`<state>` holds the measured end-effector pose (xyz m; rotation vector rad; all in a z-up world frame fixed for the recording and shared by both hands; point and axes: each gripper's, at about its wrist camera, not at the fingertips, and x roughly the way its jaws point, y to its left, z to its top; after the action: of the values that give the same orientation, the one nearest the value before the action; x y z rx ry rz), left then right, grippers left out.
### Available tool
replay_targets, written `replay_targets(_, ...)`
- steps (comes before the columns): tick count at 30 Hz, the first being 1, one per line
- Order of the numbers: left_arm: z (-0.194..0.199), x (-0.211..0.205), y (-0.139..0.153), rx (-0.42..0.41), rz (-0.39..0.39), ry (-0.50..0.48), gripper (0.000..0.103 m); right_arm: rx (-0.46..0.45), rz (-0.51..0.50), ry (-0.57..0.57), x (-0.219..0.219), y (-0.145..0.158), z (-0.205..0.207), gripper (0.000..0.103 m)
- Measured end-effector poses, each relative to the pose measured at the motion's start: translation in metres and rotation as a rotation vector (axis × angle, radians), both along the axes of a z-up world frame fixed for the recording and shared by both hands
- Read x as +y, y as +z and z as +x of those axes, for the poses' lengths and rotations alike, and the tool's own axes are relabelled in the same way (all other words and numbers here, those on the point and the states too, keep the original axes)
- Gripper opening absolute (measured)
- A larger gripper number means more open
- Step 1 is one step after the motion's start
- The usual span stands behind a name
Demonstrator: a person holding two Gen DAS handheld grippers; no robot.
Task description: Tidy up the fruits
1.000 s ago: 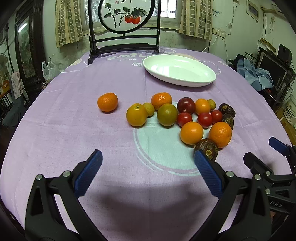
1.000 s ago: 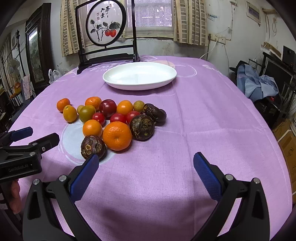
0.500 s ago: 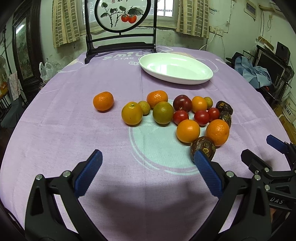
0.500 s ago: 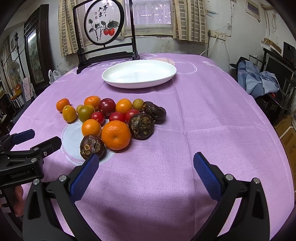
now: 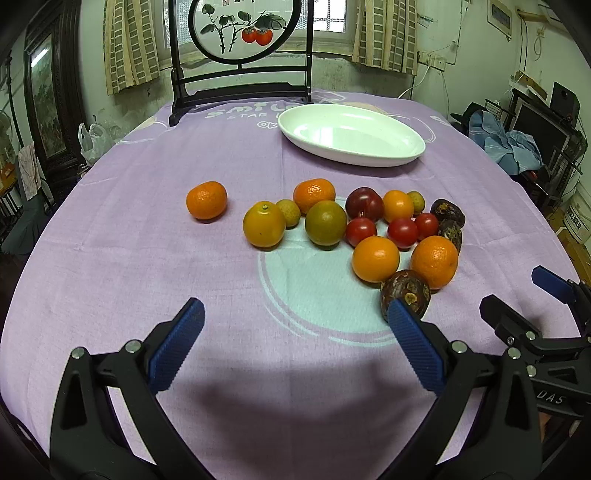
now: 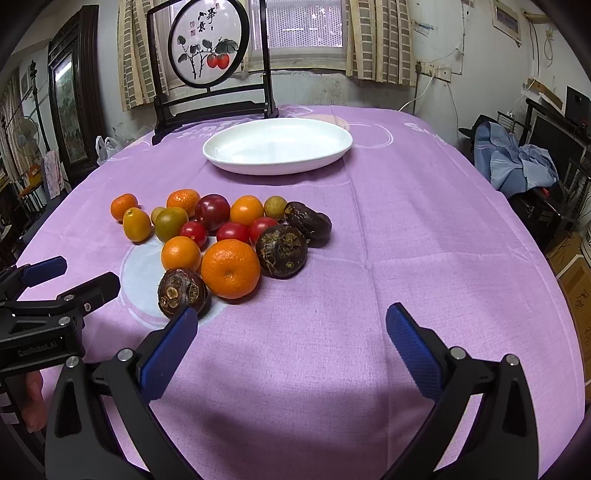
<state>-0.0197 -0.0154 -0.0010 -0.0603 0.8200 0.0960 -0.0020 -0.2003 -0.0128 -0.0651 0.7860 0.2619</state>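
Several fruits lie in a cluster on the purple tablecloth: oranges (image 5: 375,259), red tomatoes (image 5: 402,232), a dark plum (image 5: 364,203), a green-orange citrus (image 5: 325,223) and dark wrinkled fruits (image 5: 405,291). One tangerine (image 5: 206,199) sits apart at the left. An empty white oval dish (image 5: 349,133) stands behind them, also in the right wrist view (image 6: 277,150). My left gripper (image 5: 295,314) is open and empty, short of the cluster. My right gripper (image 6: 291,317) is open and empty, near a big orange (image 6: 230,268) and a dark fruit (image 6: 183,292).
A black-framed round painted screen (image 5: 240,33) stands at the table's far edge. The right gripper shows at the right in the left wrist view (image 5: 524,306); the left gripper shows at the left in the right wrist view (image 6: 62,280). Clutter and blue cloth (image 6: 517,162) lie beyond the table's right side.
Both grippers have moved a little forward toward the fruit cluster; the fruits and dish look larger and nearer. Both stay open. No fruit has moved.
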Motion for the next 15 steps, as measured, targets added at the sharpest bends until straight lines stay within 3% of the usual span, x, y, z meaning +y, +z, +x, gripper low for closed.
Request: replay_targets(15, -0.0022, -0.0018, -0.0006, 0.001, 0.002, -0.004, 0.101, 0.0, -0.002, -0.008, -0.0022, -0.0001, -0.0005, 0.102)
